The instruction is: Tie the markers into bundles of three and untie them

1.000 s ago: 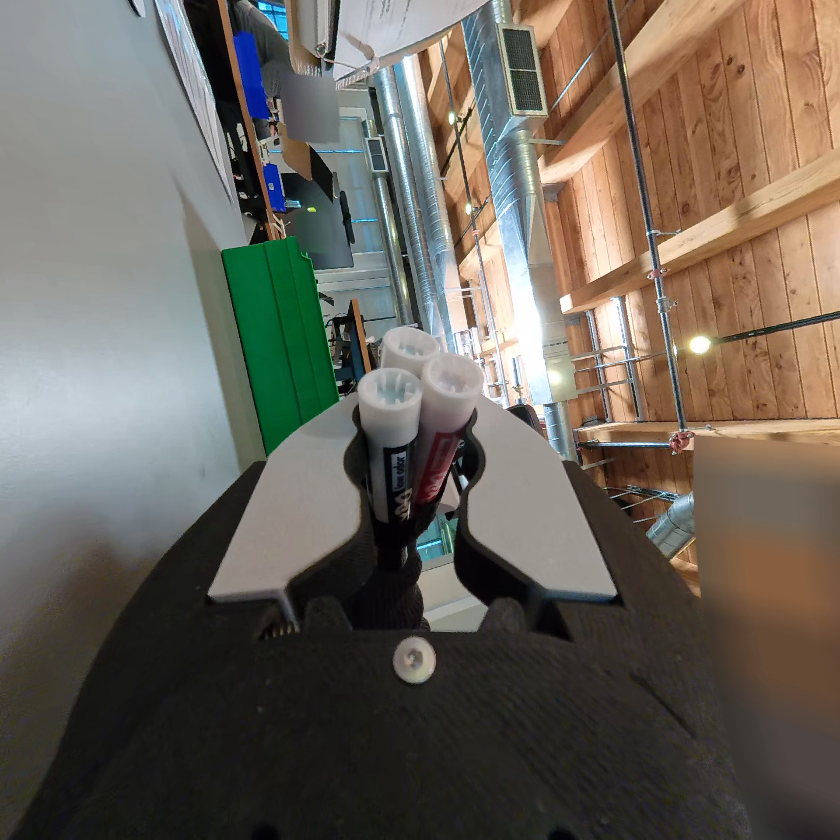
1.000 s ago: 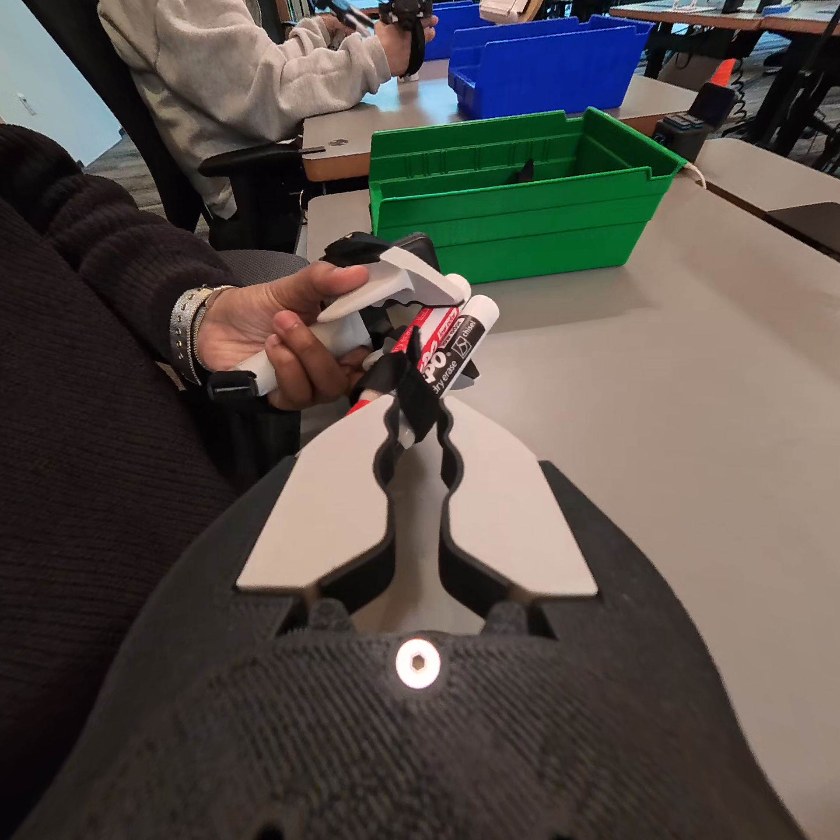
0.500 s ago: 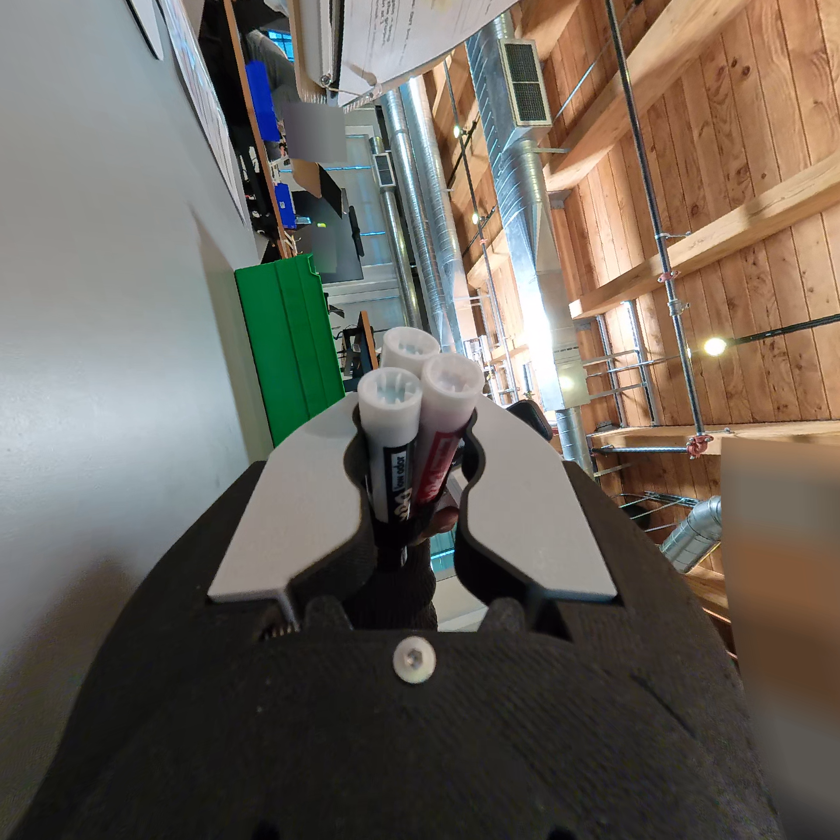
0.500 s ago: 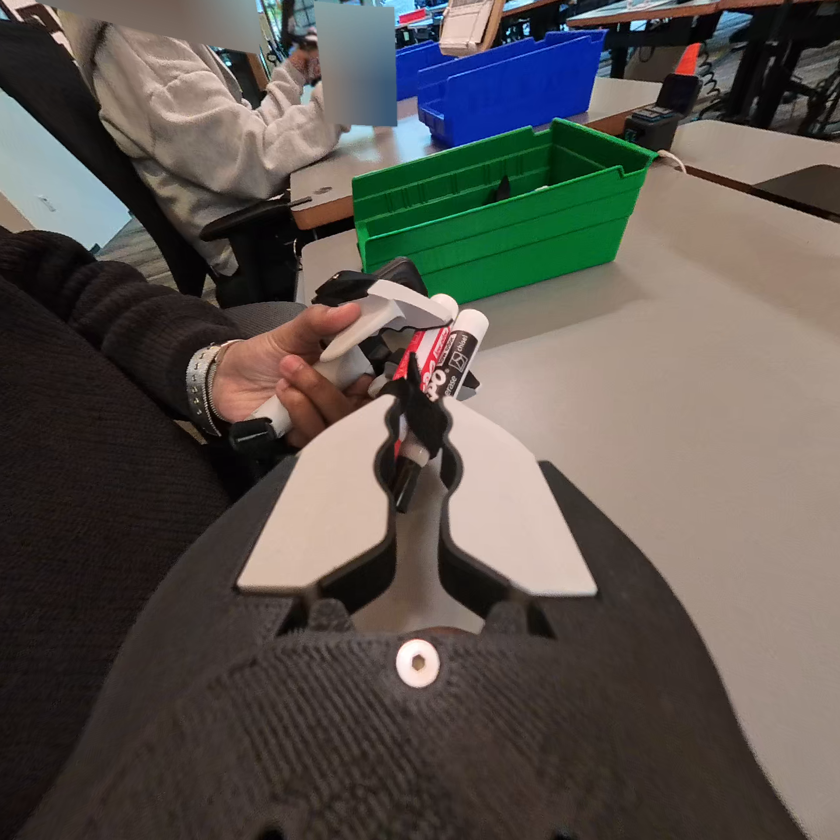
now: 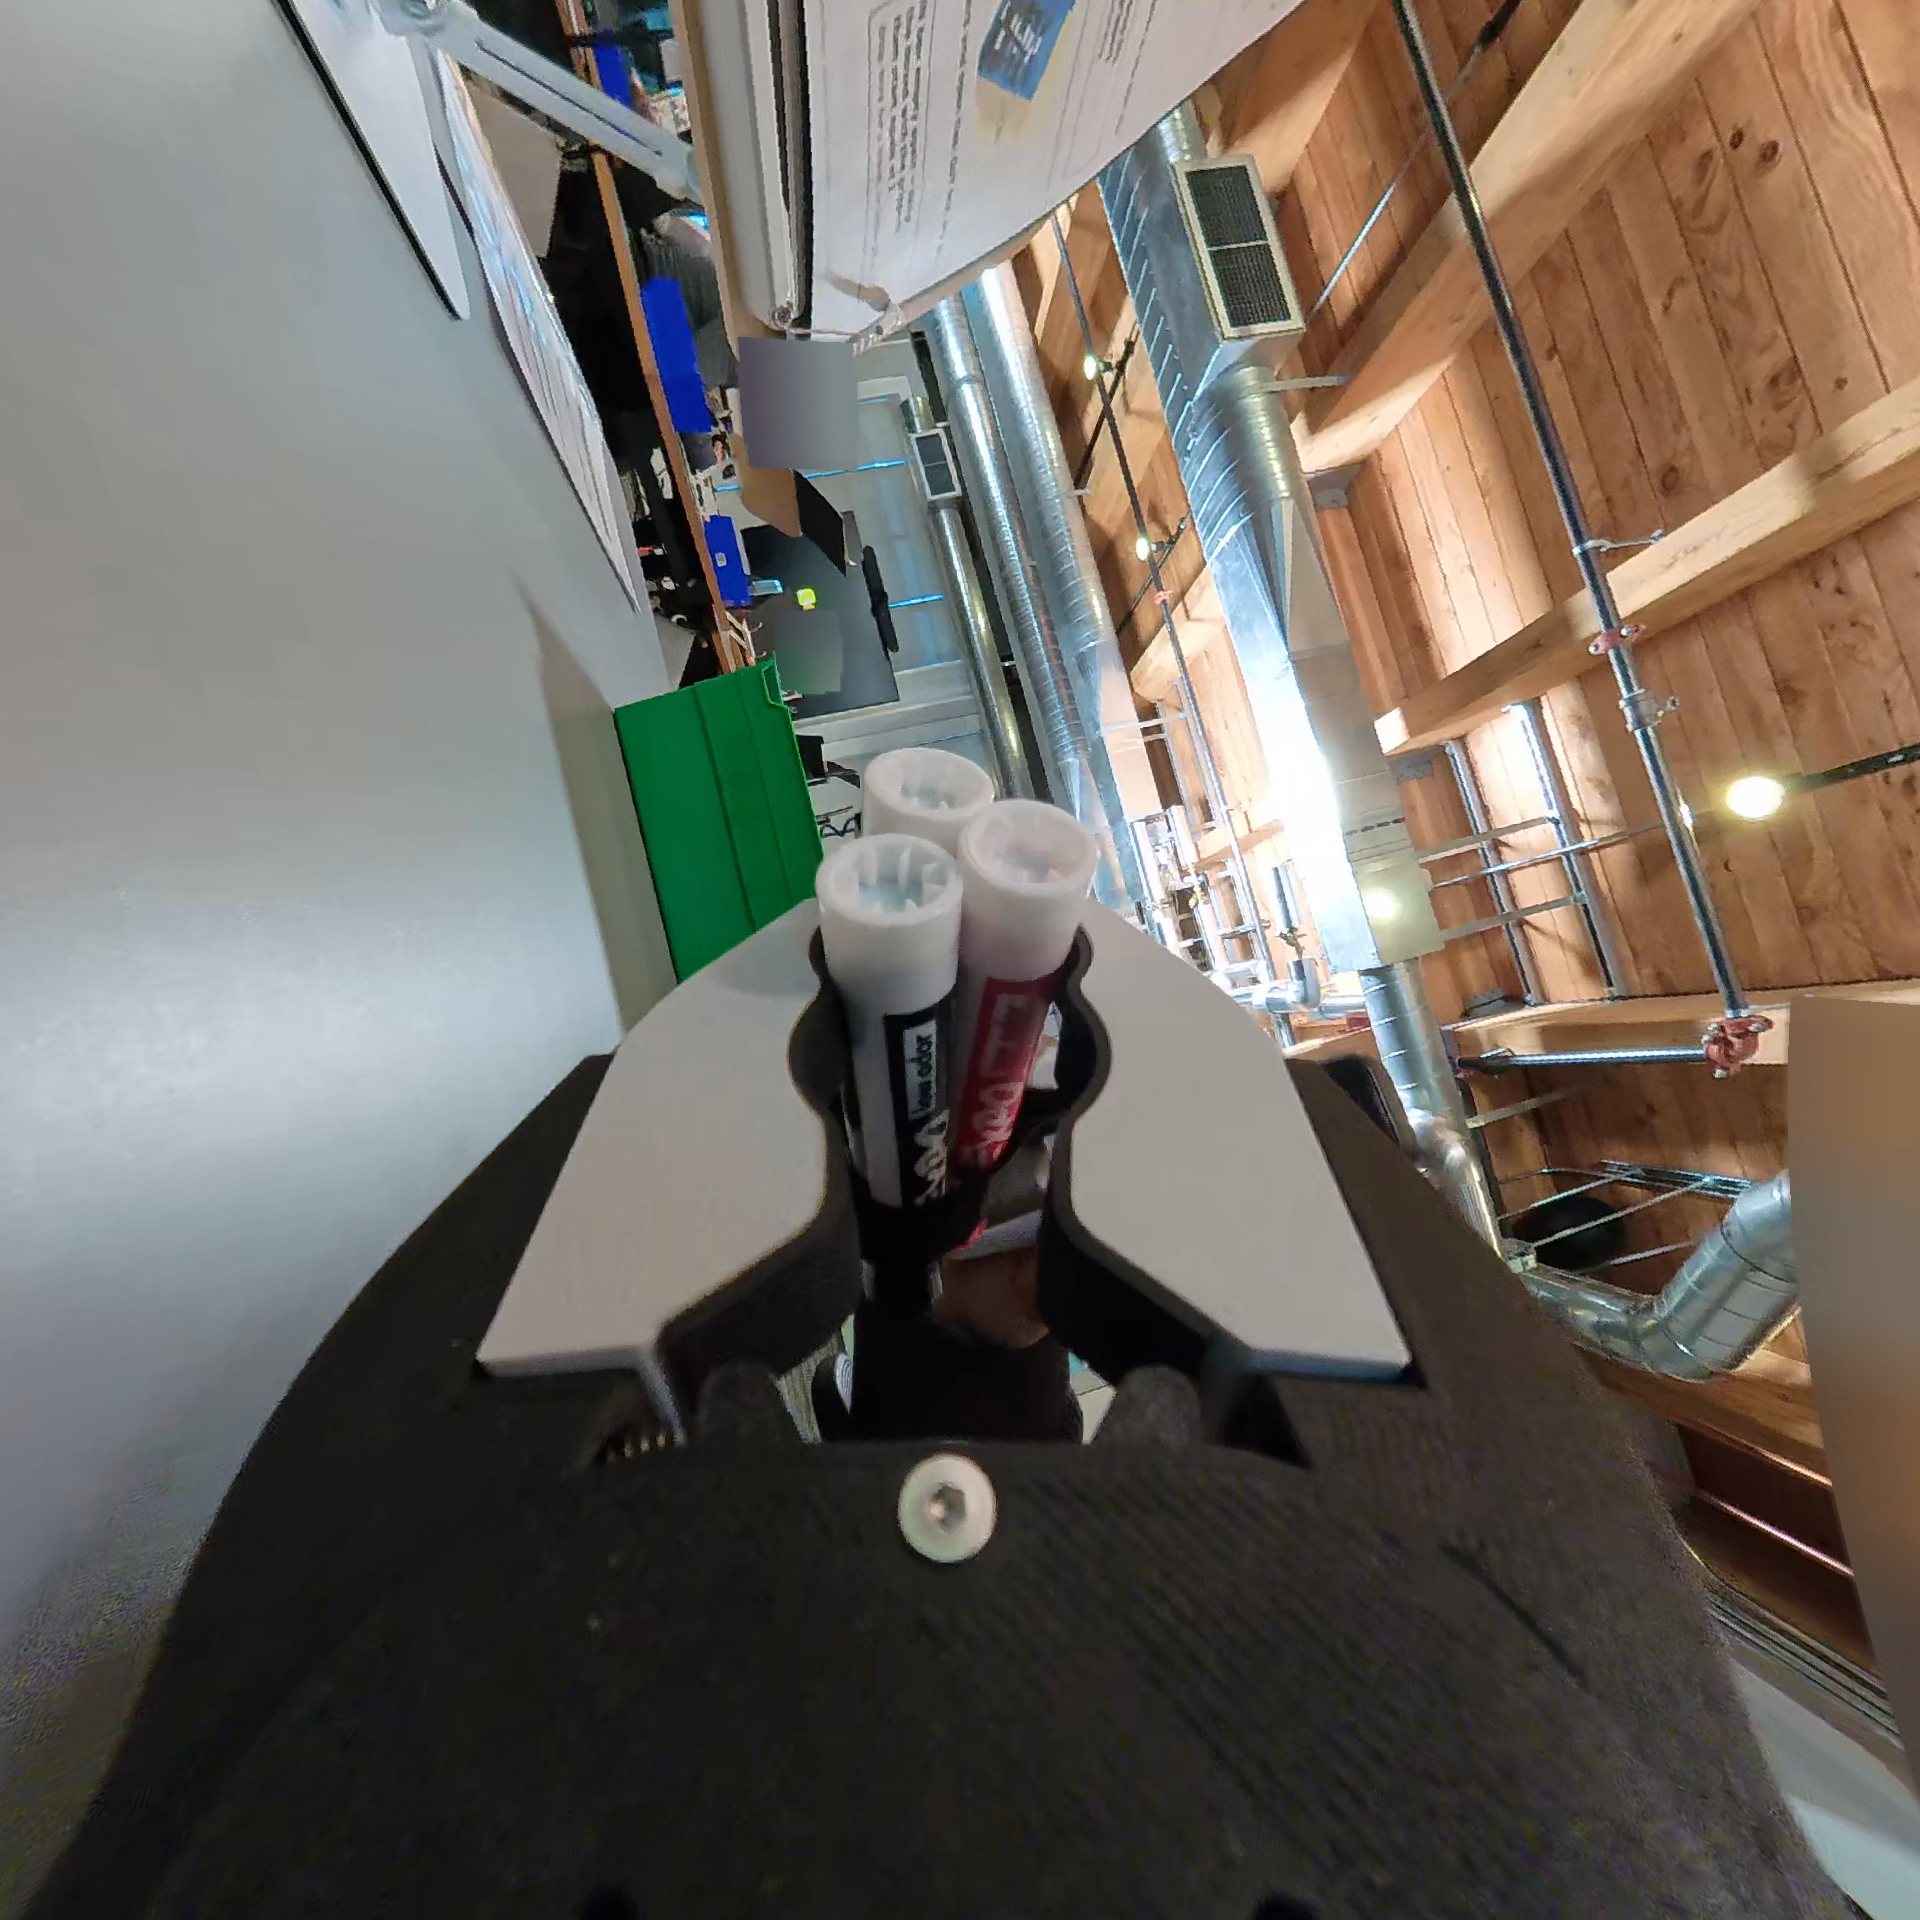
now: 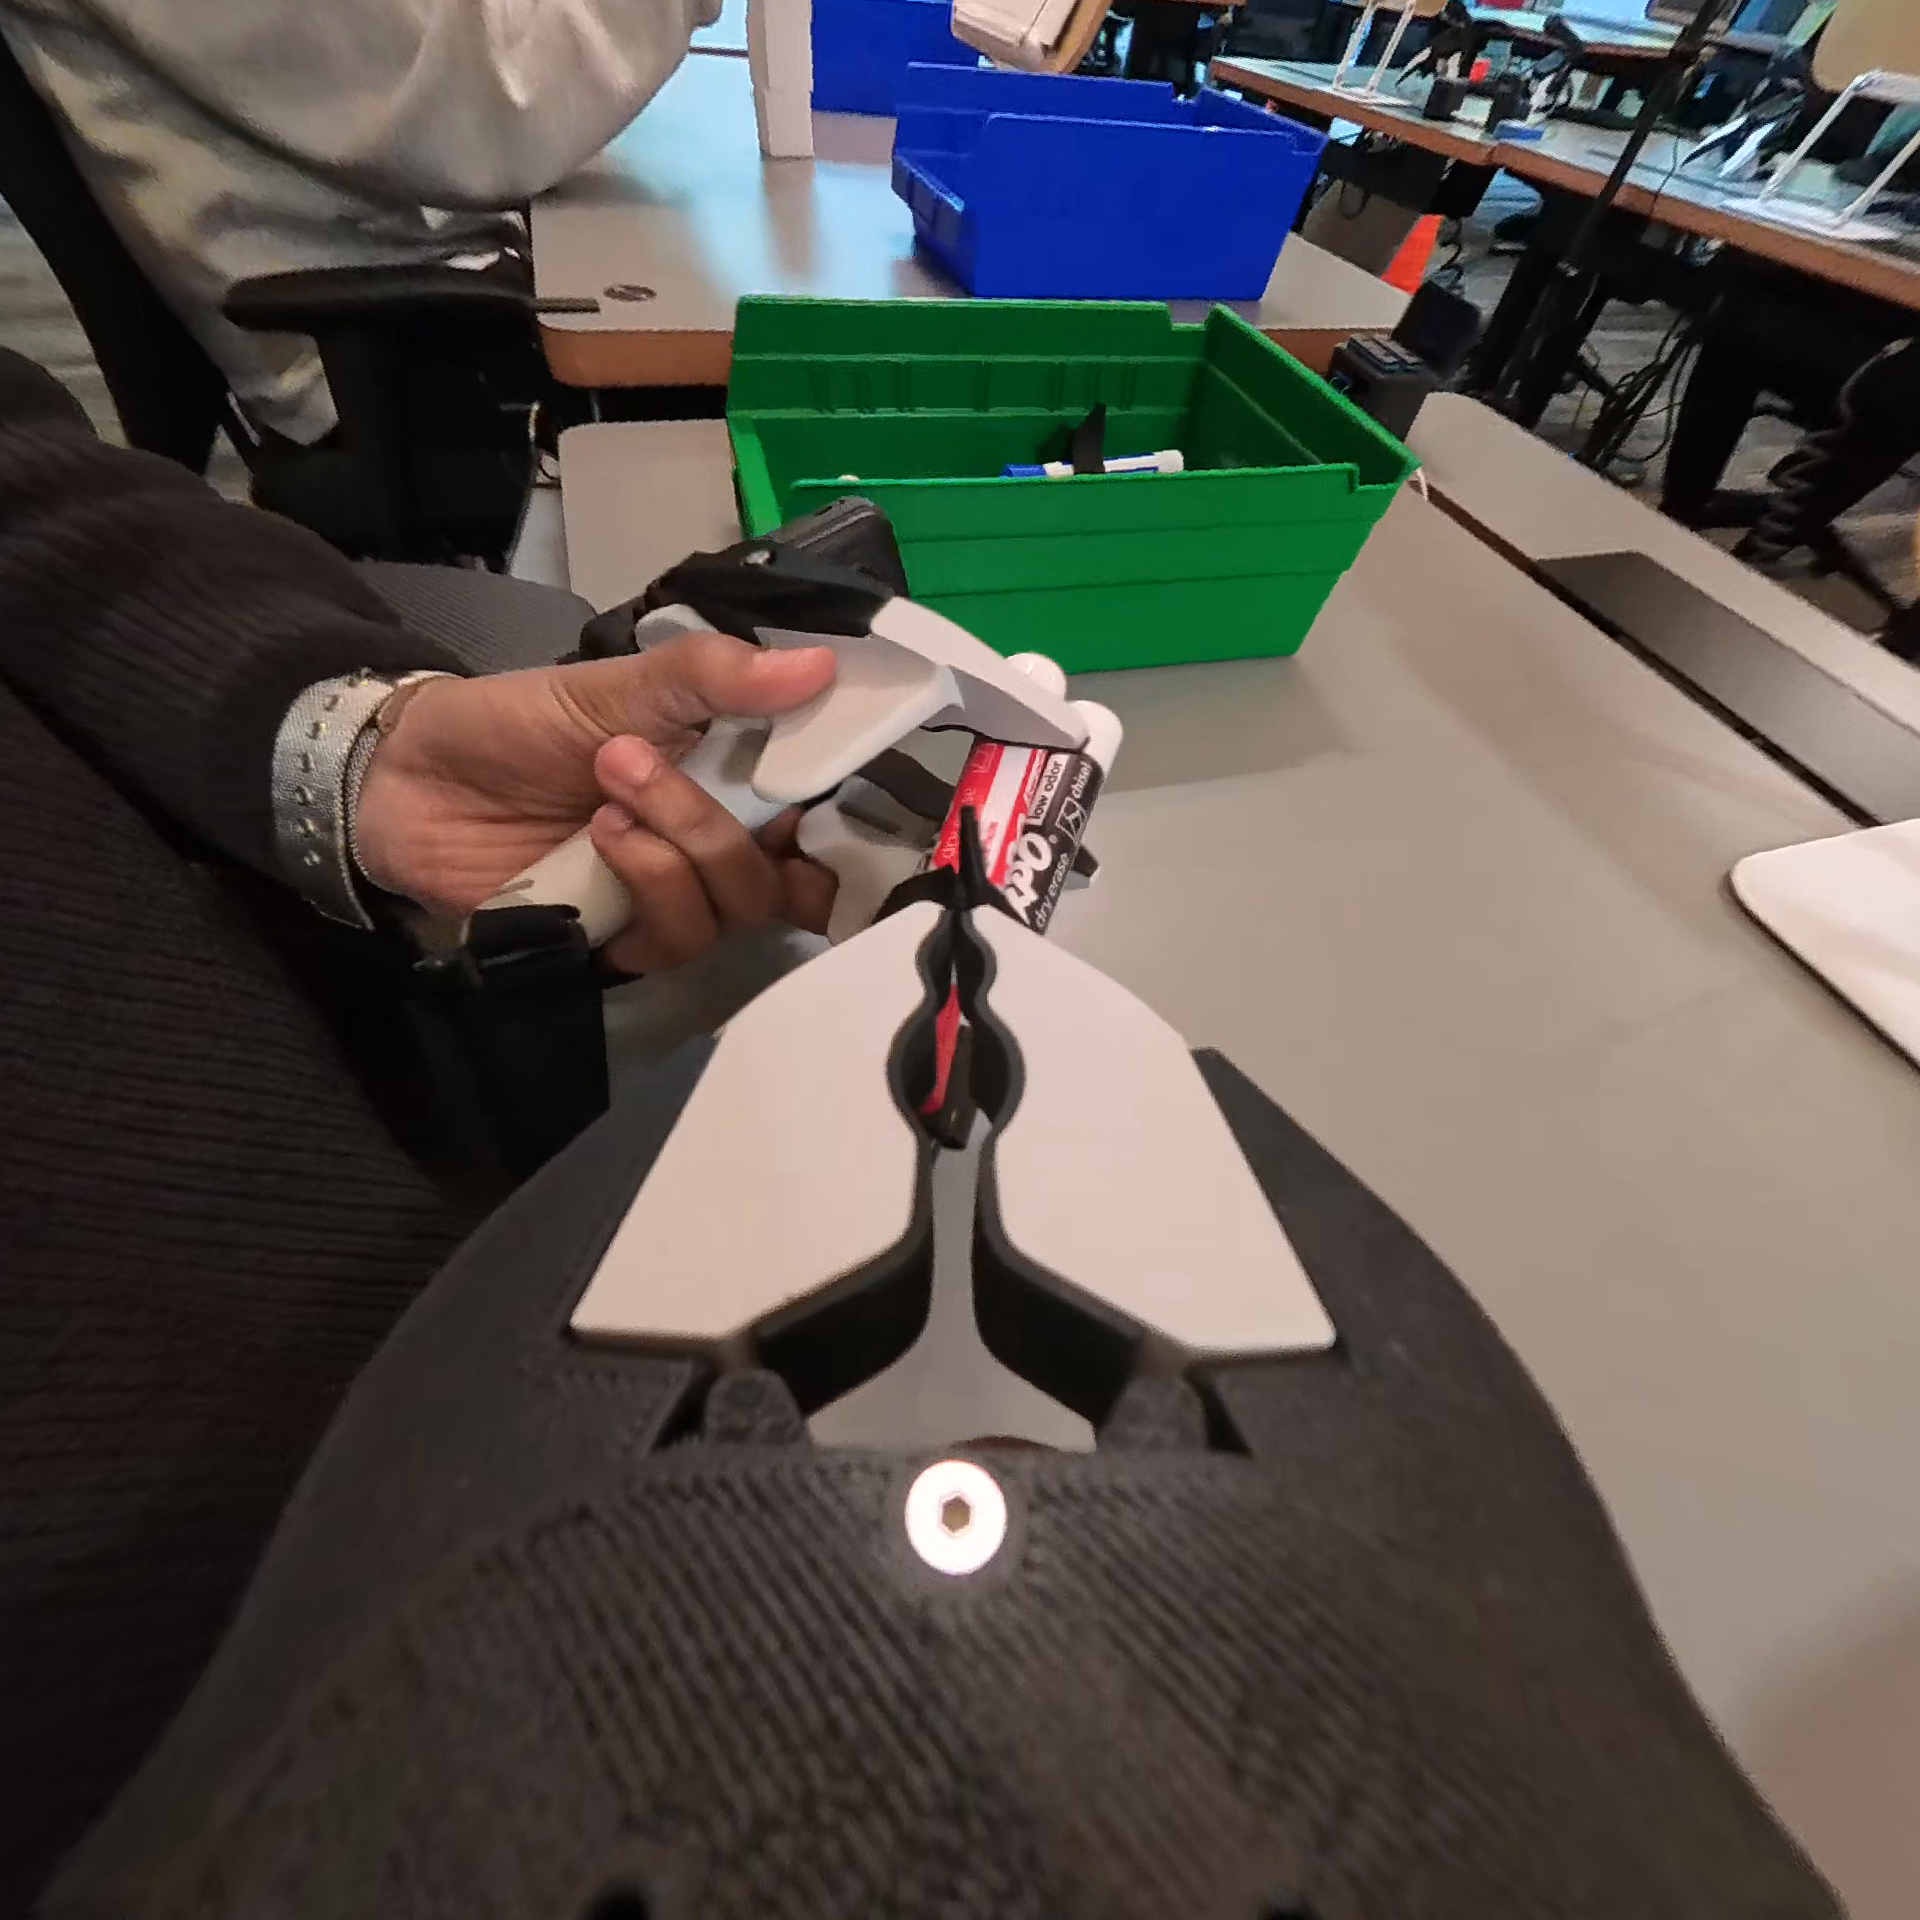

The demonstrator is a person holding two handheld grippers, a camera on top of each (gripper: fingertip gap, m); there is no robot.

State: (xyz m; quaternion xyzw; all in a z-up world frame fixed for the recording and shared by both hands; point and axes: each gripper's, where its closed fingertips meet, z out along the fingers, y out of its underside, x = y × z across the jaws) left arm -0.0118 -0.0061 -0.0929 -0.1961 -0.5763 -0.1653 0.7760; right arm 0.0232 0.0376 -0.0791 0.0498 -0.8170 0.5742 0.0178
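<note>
The left gripper (image 5: 951,997) has its fingers clamped on three markers (image 5: 914,997), held together by one black strap (image 6: 961,883). The right gripper (image 6: 958,935) has its fingers pinched together on that strap, just past the markers' ends. One green bin (image 6: 1091,582) sits on the desk (image 6: 1455,987) beyond the fingers.

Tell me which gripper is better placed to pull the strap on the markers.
Right, probably. The right gripper is shut on the strap, at its loose end. The left gripper is shut around the three markers, so it can only brace them.
</note>
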